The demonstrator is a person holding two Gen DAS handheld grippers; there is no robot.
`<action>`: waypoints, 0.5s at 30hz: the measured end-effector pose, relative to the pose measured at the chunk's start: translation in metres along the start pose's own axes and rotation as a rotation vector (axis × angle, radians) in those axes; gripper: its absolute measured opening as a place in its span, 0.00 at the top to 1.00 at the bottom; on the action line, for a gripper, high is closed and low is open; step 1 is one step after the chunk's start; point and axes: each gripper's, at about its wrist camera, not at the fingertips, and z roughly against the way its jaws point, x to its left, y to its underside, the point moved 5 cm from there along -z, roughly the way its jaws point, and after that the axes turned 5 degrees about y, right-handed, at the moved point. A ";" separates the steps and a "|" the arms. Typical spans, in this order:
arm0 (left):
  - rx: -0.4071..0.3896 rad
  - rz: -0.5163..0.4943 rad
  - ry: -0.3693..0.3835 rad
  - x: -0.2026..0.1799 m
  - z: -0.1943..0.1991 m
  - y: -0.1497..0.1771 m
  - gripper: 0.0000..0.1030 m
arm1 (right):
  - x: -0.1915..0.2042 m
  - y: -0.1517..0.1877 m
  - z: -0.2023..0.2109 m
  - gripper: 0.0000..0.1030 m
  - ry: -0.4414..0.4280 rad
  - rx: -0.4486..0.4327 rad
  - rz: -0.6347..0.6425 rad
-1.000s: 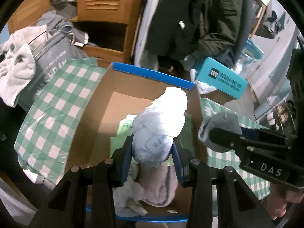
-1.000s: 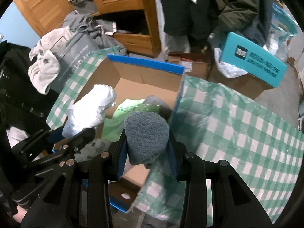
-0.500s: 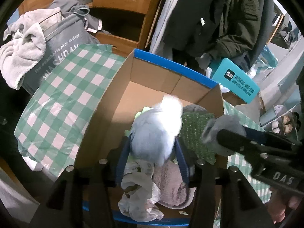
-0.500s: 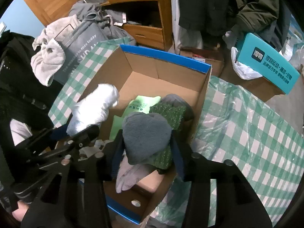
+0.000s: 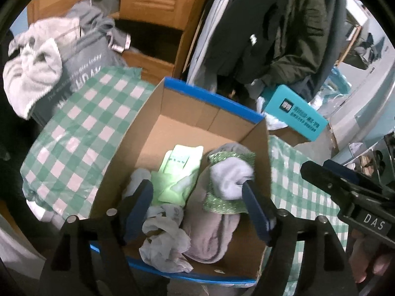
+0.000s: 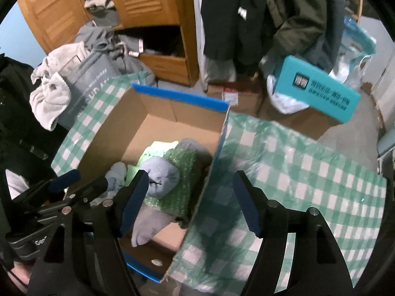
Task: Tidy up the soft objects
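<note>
Cluttered room: wooden louvred wardrobe (image 6: pixel 145 2) at the back, dark coats (image 5: pixel 279 24) hanging beside it, a teal box (image 6: pixel 321 88) on the floor. In front, a green-checked cloth (image 6: pixel 296 167) with an open cardboard box (image 5: pixel 209 113), blue-edged, resting on it. Left gripper (image 5: pixel 197 212) above the box, jaws spread and just been opening, gripping nothing. Below it in the box: a pale rolled sock (image 5: pixel 230 177) on a sparkly green cloth (image 5: pixel 226 206), a light green packet (image 5: pixel 177 172), crumpled white fabric (image 5: pixel 165 241), a pinkish-grey sock (image 5: pixel 212 236). Right gripper (image 6: pixel 190 202) over the box's right wall, jaws likewise wide and just been opening, empty; grey rolled sock (image 6: pixel 160 180) lying free in the box, just beside the left finger.
</note>
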 end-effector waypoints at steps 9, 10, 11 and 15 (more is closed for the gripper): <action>-0.085 -0.057 0.003 -0.024 0.033 -0.001 0.16 | -0.018 0.006 0.040 0.30 0.000 -0.087 -0.036; -0.095 -0.064 -0.001 -0.026 0.036 0.000 0.16 | -0.020 0.007 0.043 0.30 -0.001 -0.091 -0.043; -0.108 -0.076 -0.006 -0.028 0.040 0.000 0.16 | -0.023 0.008 0.046 0.30 0.003 -0.097 -0.048; -0.136 -0.113 -0.025 -0.037 0.050 0.002 0.16 | -0.030 0.013 0.057 0.30 0.007 -0.120 -0.065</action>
